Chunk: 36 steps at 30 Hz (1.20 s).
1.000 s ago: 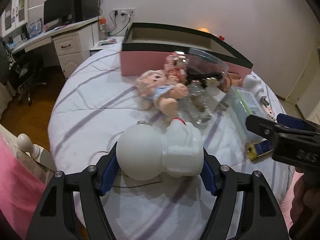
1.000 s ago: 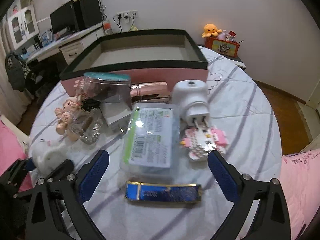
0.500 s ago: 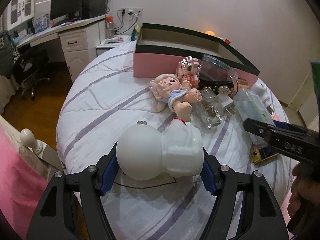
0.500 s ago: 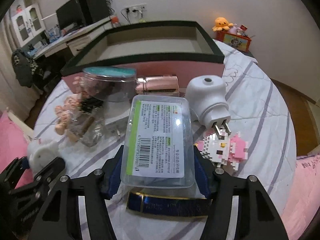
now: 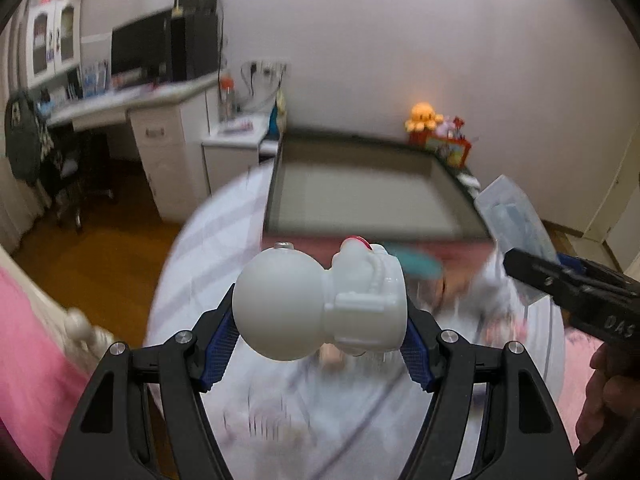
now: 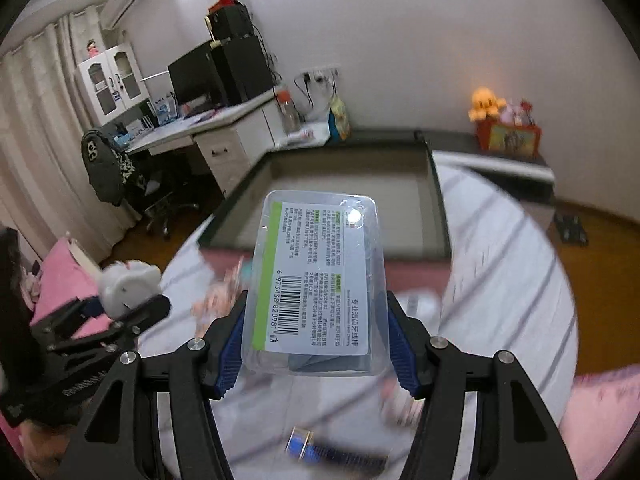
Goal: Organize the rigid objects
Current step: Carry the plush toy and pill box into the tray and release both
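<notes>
The left gripper (image 5: 320, 322) is pinching a white astronaut figure (image 5: 320, 300) between its blue-padded fingers (image 5: 218, 342), the round helmet pressing one pad and the body the other, and is holding it in the air above the striped bed (image 5: 192, 264). The right gripper (image 6: 314, 344) is clamping a clear plastic floss-pick box (image 6: 316, 280) by its long sides, the barcode label facing the camera, and the box is also hanging clear of the bed. Ahead of both, the large pink box with a dark rim (image 6: 438, 204) is sitting open on the bed. The remaining items on the bedding are blurring together; a blue-and-gold bar (image 6: 332, 454) is lying below the right gripper. An orange octopus plush (image 5: 423, 116) is sitting on a low cabinet against the wall.
</notes>
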### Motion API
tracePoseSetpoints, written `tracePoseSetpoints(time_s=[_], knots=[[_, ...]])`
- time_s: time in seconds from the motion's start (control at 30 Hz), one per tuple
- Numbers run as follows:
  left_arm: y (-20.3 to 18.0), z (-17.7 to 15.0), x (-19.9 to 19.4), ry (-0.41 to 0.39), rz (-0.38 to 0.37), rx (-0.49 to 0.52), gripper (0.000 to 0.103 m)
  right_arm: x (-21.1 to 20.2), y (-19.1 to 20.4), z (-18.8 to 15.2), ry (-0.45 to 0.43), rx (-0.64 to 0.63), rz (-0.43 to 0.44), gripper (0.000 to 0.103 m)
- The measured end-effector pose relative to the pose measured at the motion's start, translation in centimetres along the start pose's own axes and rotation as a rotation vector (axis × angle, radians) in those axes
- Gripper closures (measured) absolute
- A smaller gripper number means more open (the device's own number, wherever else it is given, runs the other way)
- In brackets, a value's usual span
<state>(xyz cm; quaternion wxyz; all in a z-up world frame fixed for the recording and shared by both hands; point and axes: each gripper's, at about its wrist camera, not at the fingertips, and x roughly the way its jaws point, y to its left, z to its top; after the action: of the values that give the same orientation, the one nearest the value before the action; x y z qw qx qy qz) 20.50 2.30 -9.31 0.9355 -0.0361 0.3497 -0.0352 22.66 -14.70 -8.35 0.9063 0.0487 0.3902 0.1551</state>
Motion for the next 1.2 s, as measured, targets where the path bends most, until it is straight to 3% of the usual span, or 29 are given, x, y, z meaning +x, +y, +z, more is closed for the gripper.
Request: tracePoseSetpoints(time_s=[0.1, 0.27, 0.47, 0.63, 0.7, 0.77, 0.8, 0.83, 0.97, 1.2], knots=[[-0.6, 4.1, 1.9, -0.037, 0.014, 0.012, 0.032, 2.1, -0.6, 3.5, -0.003, -0.019, -0.02, 0.041], [-1.1, 8.5, 7.9, 0.02, 0.007, 0.01, 0.032, 7.2, -1.9, 7.1, 0.055, -0.001, -0.042, 0.041], [-1.7, 9.6, 14.9, 0.152, 0.004, 0.01, 0.031, 12.8, -3.2, 8.1, 0.156, 0.014, -0.09, 0.04], [-1.9, 9.1, 17.3, 0.209, 0.016, 0.015, 0.028, 15.1, -3.9, 7.5, 0.217, 0.004, -0.108, 0.039], [-1.6, 9.1, 17.1, 0.198, 0.023, 0.011, 0.022, 15.2, -4.1, 7.1, 0.228, 0.003, -0.102, 0.036], [-1.1, 9.3, 16.1, 0.161, 0.029, 0.0, 0.013, 14.5, -4.4, 6.9, 0.207, 0.016, -0.103, 0.015], [-0.7, 9.3, 15.5, 0.142, 0.026, -0.009, 0.01, 13.8, -4.6, 6.9, 0.186, 0.026, -0.095, 0.012], [-0.4, 9.4, 14.8, 0.122, 0.025, -0.019, 0.003, 13.3, -4.5, 7.0, 0.174, 0.033, -0.085, 0.002], [0.3, 9.3, 11.1, 0.021, 0.03, -0.025, 0.0, 10.5, -4.6, 7.0, 0.108, 0.062, -0.08, 0.0], [-0.3, 7.0, 4.7, -0.067, 0.079, -0.029, 0.0, 4.5, -4.0, 5.0, -0.001, 0.103, -0.11, 0.0]])
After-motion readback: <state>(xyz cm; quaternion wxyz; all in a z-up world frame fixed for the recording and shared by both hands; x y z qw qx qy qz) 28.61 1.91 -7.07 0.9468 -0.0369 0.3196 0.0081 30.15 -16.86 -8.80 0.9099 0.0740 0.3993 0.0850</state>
